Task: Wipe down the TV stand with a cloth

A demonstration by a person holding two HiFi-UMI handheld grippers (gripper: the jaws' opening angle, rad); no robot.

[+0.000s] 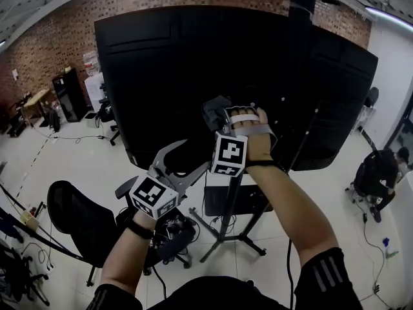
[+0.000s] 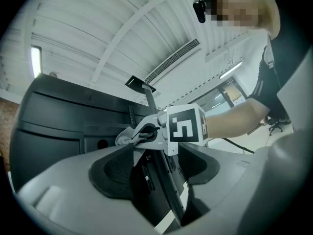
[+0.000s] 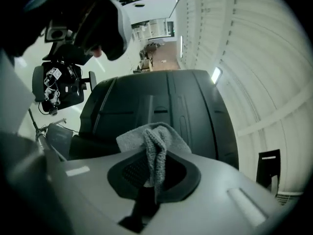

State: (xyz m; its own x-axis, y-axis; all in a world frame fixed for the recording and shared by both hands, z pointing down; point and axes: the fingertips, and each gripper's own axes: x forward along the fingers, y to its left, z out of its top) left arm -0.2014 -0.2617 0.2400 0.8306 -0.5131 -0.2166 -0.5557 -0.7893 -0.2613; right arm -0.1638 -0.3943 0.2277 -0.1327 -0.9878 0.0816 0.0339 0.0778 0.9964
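While both grippers sit up at the back of the TV [image 1: 168, 76], here's status, left to right.

Left gripper [image 2: 157, 156]: jaws spread, clamping nothing. The TV stand [image 2: 156, 190] shows as a dark post in the gap. I can't tell whether it touches the pads.

Right gripper [image 3: 154, 173]: jaws clenched on the grey cloth [image 3: 152, 140], which is bunched above the pads and pointed at the TV's dark back panel.

Key geometry: the post stands upright, and in the head view its bare length lies below the cloth, starting just under the right gripper. Cloth-to-stand contact isn't readable. Right is the nearer one and carries the cloth.

My read: the next stroke has to drop and run down along the post, not across it. Left looks free to steady things.
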